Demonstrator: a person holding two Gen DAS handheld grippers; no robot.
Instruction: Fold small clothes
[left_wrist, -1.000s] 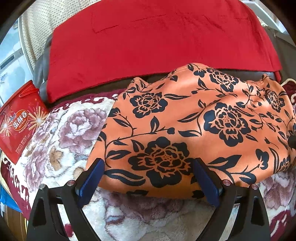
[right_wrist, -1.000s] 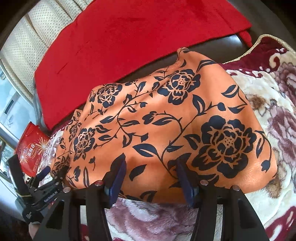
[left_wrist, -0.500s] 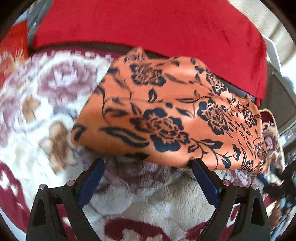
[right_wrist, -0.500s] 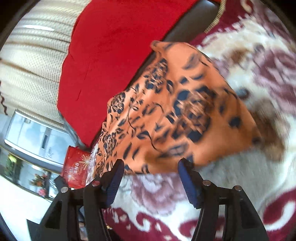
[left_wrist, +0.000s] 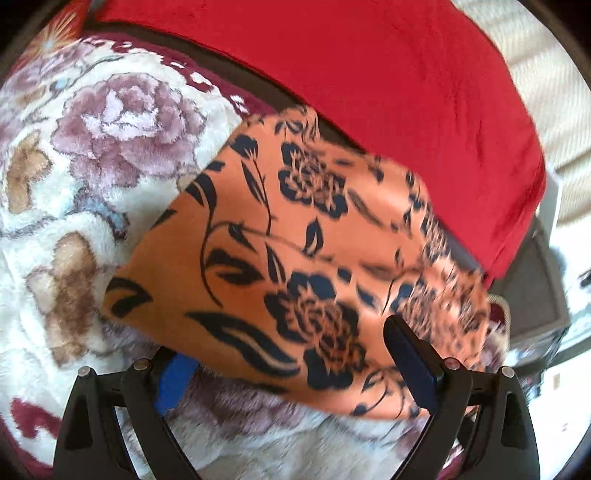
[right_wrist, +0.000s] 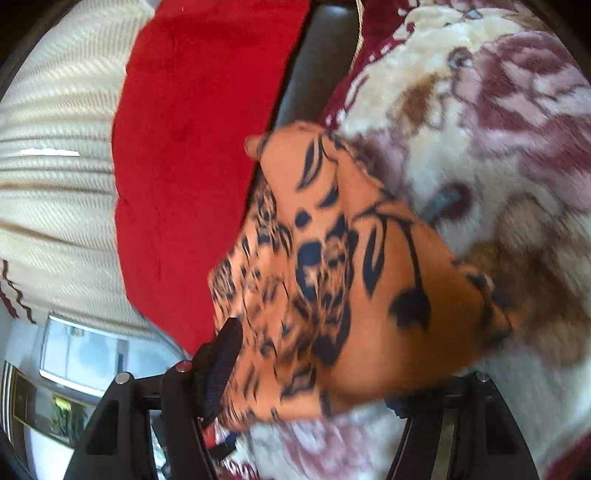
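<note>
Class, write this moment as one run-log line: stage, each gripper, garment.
stage: approaching near edge | left gripper: open | right gripper: open | orange floral garment: on floral blanket, ungrasped

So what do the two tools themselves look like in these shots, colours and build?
The left tool and right tool look alike: black plastic angular frames with triangular cut-outs, small silver screw heads near the finger bases, and blue pads on the inner faces of the fingers. No cables, lettering, hands or sleeves are visible.
</note>
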